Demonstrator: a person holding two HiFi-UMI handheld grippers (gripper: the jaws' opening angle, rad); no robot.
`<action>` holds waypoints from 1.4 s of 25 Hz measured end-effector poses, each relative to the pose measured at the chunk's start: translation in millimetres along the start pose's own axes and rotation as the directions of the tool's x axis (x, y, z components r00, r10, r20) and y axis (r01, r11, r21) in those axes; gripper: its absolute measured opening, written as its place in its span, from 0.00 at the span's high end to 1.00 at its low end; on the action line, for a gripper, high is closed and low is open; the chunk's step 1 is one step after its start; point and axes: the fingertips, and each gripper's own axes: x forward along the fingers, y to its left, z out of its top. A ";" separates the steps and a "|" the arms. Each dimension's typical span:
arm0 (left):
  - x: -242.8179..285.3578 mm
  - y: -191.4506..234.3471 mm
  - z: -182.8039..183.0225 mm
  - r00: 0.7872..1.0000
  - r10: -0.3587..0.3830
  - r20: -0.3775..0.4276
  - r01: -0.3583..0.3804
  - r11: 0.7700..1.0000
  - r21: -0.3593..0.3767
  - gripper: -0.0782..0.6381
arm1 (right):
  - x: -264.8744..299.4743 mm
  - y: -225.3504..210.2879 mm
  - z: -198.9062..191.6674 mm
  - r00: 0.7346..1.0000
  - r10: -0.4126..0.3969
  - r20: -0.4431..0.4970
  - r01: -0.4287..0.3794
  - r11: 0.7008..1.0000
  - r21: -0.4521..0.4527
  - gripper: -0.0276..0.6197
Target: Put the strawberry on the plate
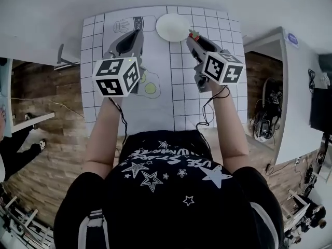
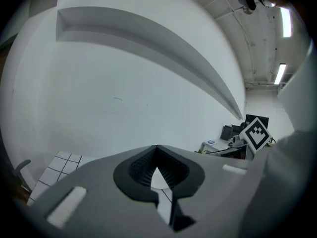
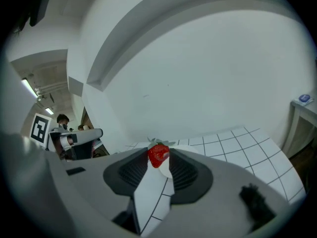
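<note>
White gridded mat (image 1: pixel 176 87) covers the table in the head view, with a white plate (image 1: pixel 171 27) at its far edge and a printed fried egg (image 1: pixel 150 88) nearer the person. The left gripper (image 1: pixel 136 35) is held over the mat, left of the plate. The right gripper (image 1: pixel 193 37) reaches toward the plate's right rim and has the strawberry (image 1: pixel 194 34) at its tips, just beside the plate and not on it.

From the left gripper view, the two dark ribbed pads (image 2: pixel 173 170) meet at their tips with nothing between them. Only a sliver of the mat shows through the gap lower down. A white wall (image 2: pixel 124 83) fills most of the picture, and the other gripper's marker cube (image 2: pixel 256 132) sits at the right.

From the right gripper view, the red strawberry, green leaves on top, sits clamped between the tips of the pads (image 3: pixel 185 172), which stand fairly wide around it. Gridded mat lies beyond and to the right.
</note>
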 end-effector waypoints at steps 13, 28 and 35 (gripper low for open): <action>61.7 25.0 -16.9 0.994 0.084 -0.066 -0.086 0.996 -0.018 0.88 | 81.2 -39.3 -16.1 0.992 0.049 -0.119 -0.055 0.997 -0.046 0.74; 102.8 49.1 -45.0 0.988 0.074 -0.135 -0.082 0.995 -0.050 0.88 | 136.7 -48.8 -42.8 0.970 0.054 -0.236 -0.080 0.991 -0.104 0.74; 110.8 48.4 -56.8 0.986 0.060 -0.157 -0.070 0.996 -0.059 0.88 | 152.7 -57.5 -57.6 0.952 0.008 -0.305 -0.063 0.984 -0.169 0.74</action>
